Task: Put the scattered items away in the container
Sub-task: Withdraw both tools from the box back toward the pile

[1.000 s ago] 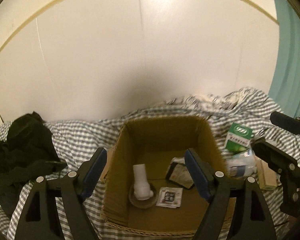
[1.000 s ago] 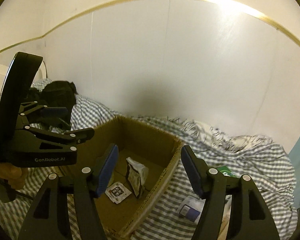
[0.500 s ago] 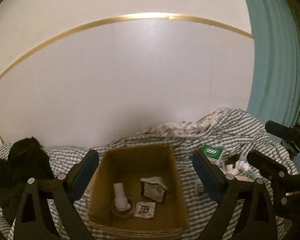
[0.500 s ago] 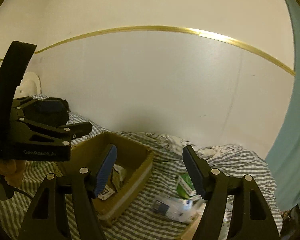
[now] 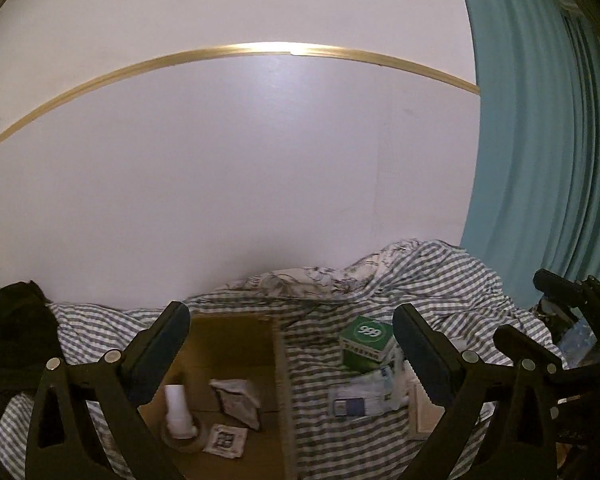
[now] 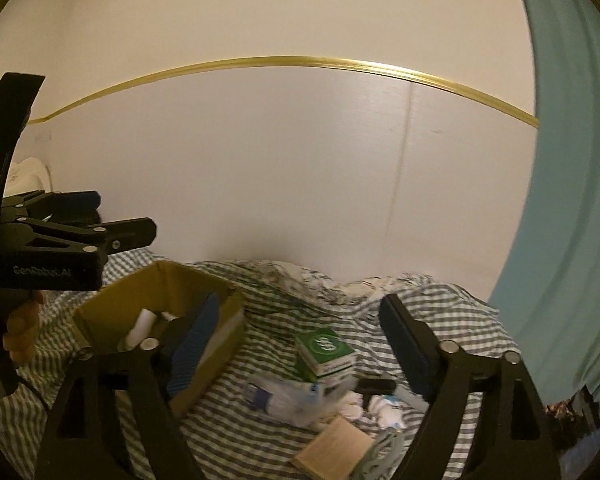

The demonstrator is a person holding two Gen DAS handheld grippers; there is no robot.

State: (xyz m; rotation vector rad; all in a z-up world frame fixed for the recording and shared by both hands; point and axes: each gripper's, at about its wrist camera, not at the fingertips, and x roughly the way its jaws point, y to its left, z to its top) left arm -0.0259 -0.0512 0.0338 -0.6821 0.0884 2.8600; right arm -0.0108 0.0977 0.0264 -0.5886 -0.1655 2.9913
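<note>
Looking along my left hand-held gripper (image 5: 290, 344), I see its two fingers spread wide apart with nothing between them; they hang above a bed covered by a grey-and-white striped sheet (image 5: 452, 280). My right hand-held gripper (image 6: 300, 324) is likewise spread apart and empty.

Container: an open cardboard box (image 5: 278, 364) sits on the sheet, to the left in both views. Inside it, in the left wrist view, stand a white tube (image 5: 177, 410) on a roll of tape (image 5: 184, 440), with a crumpled foil pouch (image 5: 236, 400) beside it and a small flat sachet (image 5: 225, 440) lying on the box floor.

Scattered items: these lie on the sheet to the right of the box, apart from it. A green-and-white carton (image 6: 326, 354) rests highest in the heap. Just in front of it lies a clear plastic packet with a blue label (image 6: 284, 398); white crumpled material (image 6: 380, 406) is near it, and a tan flat box (image 6: 334, 450) lies nearest the right wrist camera. In the left wrist view the same carton (image 5: 366, 344) and packet (image 5: 360, 398) lie between the fingers.

Surroundings: a dark heap of cloth (image 5: 16, 340) lies at the far left of the bed, a white wall with a gold strip (image 5: 260, 49) stands behind, and a teal curtain (image 5: 540, 160) hangs at right.
</note>
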